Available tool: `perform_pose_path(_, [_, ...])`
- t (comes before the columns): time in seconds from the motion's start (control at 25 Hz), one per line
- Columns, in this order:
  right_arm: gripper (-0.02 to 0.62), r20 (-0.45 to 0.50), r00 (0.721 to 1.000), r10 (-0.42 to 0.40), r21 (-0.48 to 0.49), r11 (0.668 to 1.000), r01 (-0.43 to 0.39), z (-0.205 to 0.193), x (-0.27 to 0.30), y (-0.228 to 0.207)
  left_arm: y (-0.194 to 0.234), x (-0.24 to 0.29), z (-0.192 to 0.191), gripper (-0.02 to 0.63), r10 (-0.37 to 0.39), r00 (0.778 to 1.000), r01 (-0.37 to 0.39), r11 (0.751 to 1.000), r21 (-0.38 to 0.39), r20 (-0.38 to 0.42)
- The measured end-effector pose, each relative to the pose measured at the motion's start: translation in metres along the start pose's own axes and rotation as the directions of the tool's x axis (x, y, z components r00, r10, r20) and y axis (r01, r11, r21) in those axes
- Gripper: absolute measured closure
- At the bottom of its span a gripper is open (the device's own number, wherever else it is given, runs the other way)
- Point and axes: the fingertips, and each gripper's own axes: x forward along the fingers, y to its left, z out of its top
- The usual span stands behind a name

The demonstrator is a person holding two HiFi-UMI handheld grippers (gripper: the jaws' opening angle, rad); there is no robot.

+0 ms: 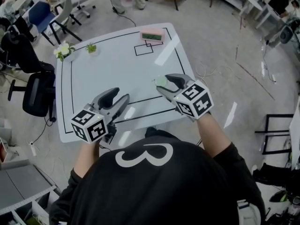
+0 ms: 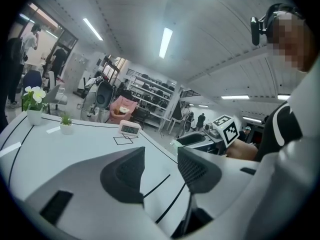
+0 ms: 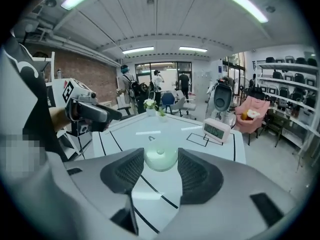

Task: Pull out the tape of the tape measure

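A small round pale-green tape measure [image 1: 160, 81] [image 3: 160, 155] sits between the tips of my right gripper [image 1: 163, 82] [image 3: 160, 168], which is shut on it and holds it above the white table [image 1: 117, 71]. A small tab [image 3: 151, 138] shows at the top of its case; no tape is drawn out. My left gripper [image 1: 121, 94] [image 2: 161, 166] hovers over the table's near left part, open, with nothing between its fingers. It points toward the right gripper [image 2: 196, 139], with a gap between the two. The left gripper [image 3: 92, 113] also shows at the left of the right gripper view.
A pink digital clock [image 1: 152, 35] stands at the table's far edge beside a drawn black rectangle [image 1: 143, 49]. A pot of white flowers [image 1: 63, 50] and a small green plant [image 1: 91, 48] stand at the far left corner. Office chairs [image 1: 40, 95] crowd the table's left side.
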Motion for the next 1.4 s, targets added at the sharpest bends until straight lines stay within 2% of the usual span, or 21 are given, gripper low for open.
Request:
perform_pose_path(0.24, [0.373,0.047,0.997,0.054,-0.063,0.997,-0.051,0.028,-0.03,0.046,-0.026,-0.011,0.009,0.413,-0.037,0.998,0.035,0.999,0.033,0.042])
perform_pose_path(0.4, [0.373,0.055,0.994,0.098,-0.081,0.992,-0.093,0.031,-0.042,0.076,-0.048,-0.017,0.006,0.412,-0.083,0.995,0.079,0.994,0.073,0.047])
perform_pose_path(0.6, [0.373,0.052,0.988,0.144,-0.096,0.986,-0.138,0.029,-0.052,0.108,-0.078,-0.03,0.001,0.426,-0.167,0.985,0.157,0.972,0.175,0.041])
perform_pose_path(0.8, [0.373,0.038,0.984,0.174,-0.11,0.979,-0.169,0.024,-0.055,0.132,-0.095,-0.037,-0.007,0.443,-0.2,0.98,0.189,0.952,0.239,0.021])
perform_pose_path(1.12, [0.373,0.022,0.982,0.185,-0.17,0.969,-0.179,0.023,-0.061,0.167,-0.114,-0.054,-0.024,0.489,-0.221,0.975,0.216,0.943,0.255,-0.008])
perform_pose_path(1.32, [0.373,0.018,0.979,0.204,-0.195,0.961,-0.196,0.024,-0.07,0.189,-0.125,-0.074,-0.027,0.572,-0.226,0.974,0.217,0.939,0.267,0.004])
perform_pose_path(1.4, [0.373,0.02,0.977,0.212,-0.202,0.958,-0.203,0.024,-0.072,0.197,-0.127,-0.081,-0.028,0.577,-0.227,0.974,0.218,0.939,0.267,0.004])
